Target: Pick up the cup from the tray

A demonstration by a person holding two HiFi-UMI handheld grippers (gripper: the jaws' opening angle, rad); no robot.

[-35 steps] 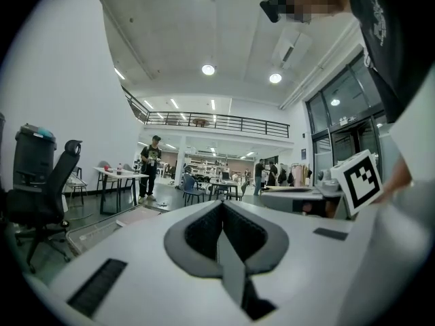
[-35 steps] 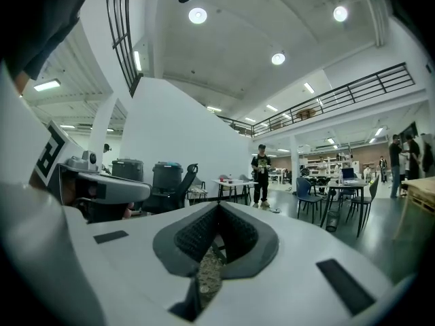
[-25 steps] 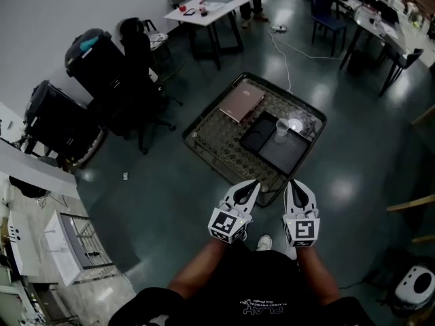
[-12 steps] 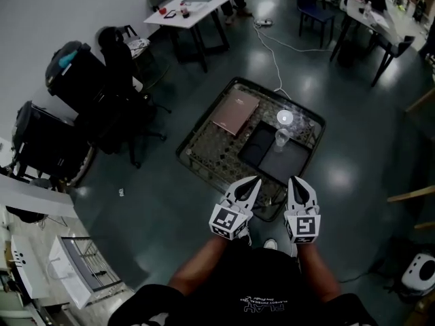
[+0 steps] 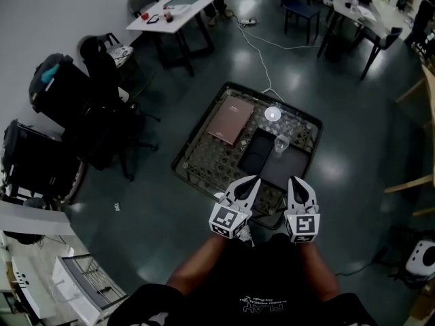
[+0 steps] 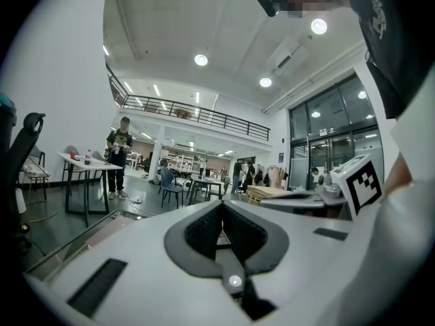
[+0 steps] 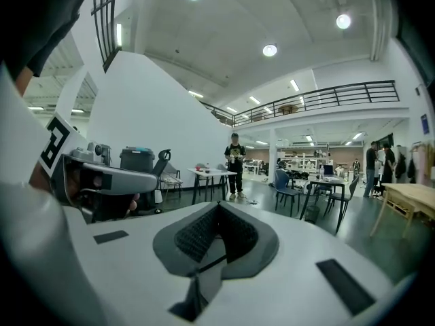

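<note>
Nearest, the print on the person's dark shirt [image 5: 262, 305] sits upside down to the camera and is too small to read. Just ahead of it, the left gripper [image 5: 253, 181] and the right gripper [image 5: 293, 181] are held side by side close to the body, pointing forward. Each has its jaws pressed together with nothing between them, which suits an approach rather than a reach, so I judge the pick-up has not begun. The marker cubes [image 5: 228, 223] on their backs face up toward the head camera, likely so that they can be tracked. They bear black-and-white square patterns, not words. Beyond the tips lies a low table [image 5: 204, 156] with a patterned top, and on its right part a dark tray [image 5: 268, 163]. The cup [image 5: 281, 143], clear and upright, stands near the tray's far edge, well apart from both grippers and more on the right gripper's side, so that one looks the handier. A pinkish book [image 5: 231, 119] lies left of the tray, and no lettering on it can be read.
</note>
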